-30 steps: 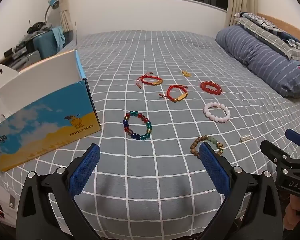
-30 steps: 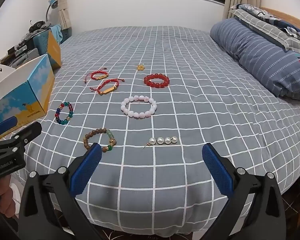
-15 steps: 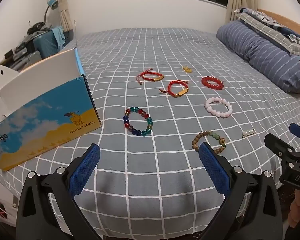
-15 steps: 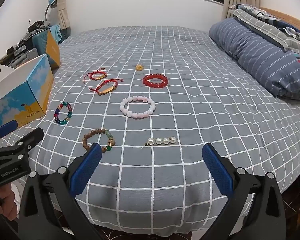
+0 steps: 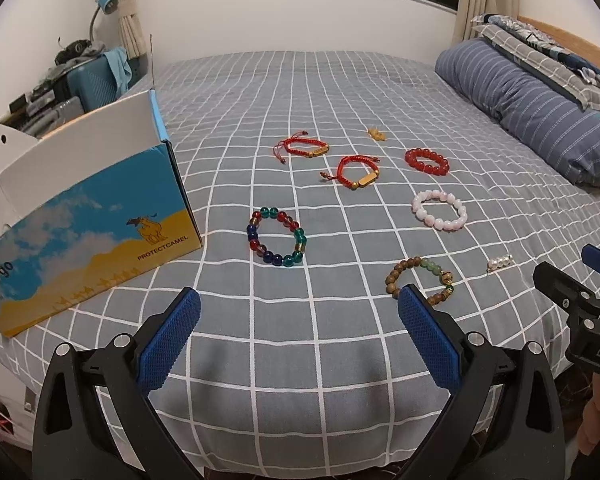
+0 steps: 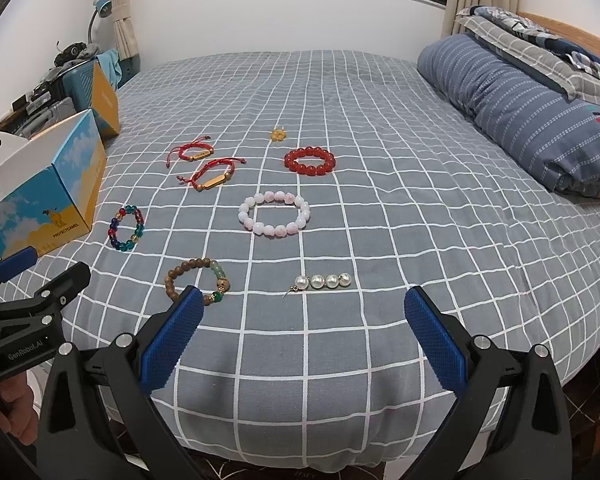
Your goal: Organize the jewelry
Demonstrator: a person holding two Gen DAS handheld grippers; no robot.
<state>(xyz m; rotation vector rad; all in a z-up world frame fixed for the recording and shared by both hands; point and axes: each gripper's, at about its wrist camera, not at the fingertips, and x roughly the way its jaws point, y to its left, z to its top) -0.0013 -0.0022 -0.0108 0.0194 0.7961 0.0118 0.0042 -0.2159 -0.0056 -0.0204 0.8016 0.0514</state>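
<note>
Both our tongs gape empty, left gripper (image 5: 298, 334) and right gripper (image 6: 304, 334); the wooden bead bracelet (image 6: 197, 286) looks light, floppy, so we pinch across its beads.

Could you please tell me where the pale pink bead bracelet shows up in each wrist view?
Left wrist: pale pink bead bracelet lies right of centre on the bed.
Right wrist: it lies near the centre.
Shared landmark: in both, the red bead bracelet lies just beyond it.
</note>
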